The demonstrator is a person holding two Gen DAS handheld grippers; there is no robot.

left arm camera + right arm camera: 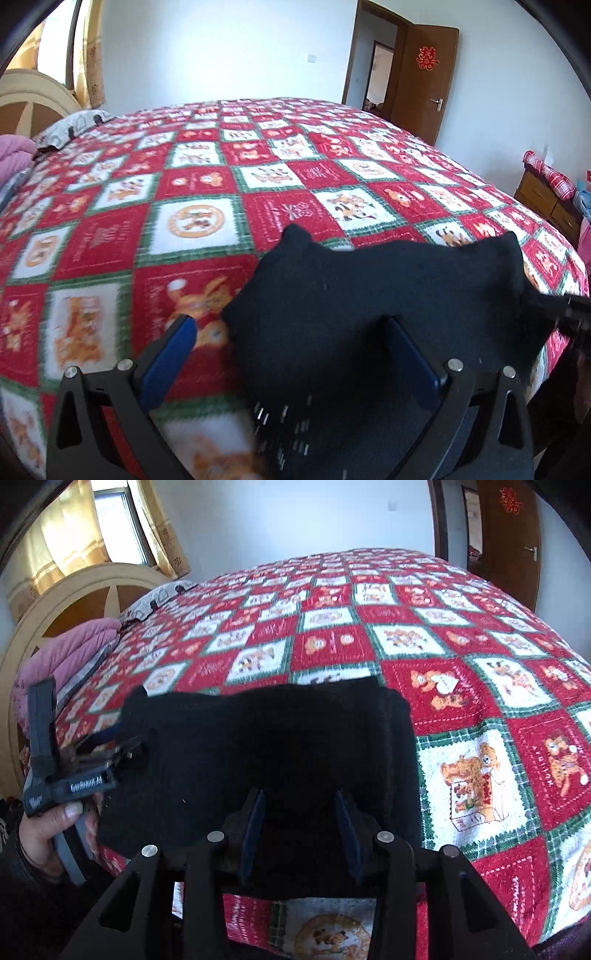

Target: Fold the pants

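2 grippers flank the black pants (pixel 266 753), folded compact at the bed's (pixel 207 177) near edge. We see our left gripper (pixel 291 332) spread wide over their left edge, our right gripper (pixel 301 812) parted above their middle.

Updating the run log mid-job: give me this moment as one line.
task: fold pants | pants: black, bunched on bed | left tongs: open at pants edge | right tongs: open over pants

white lettering "genrobot.ai" runs along the left gripper (pixel 86 786); a red double-happiness sign hangs on the door (pixel 425 58).
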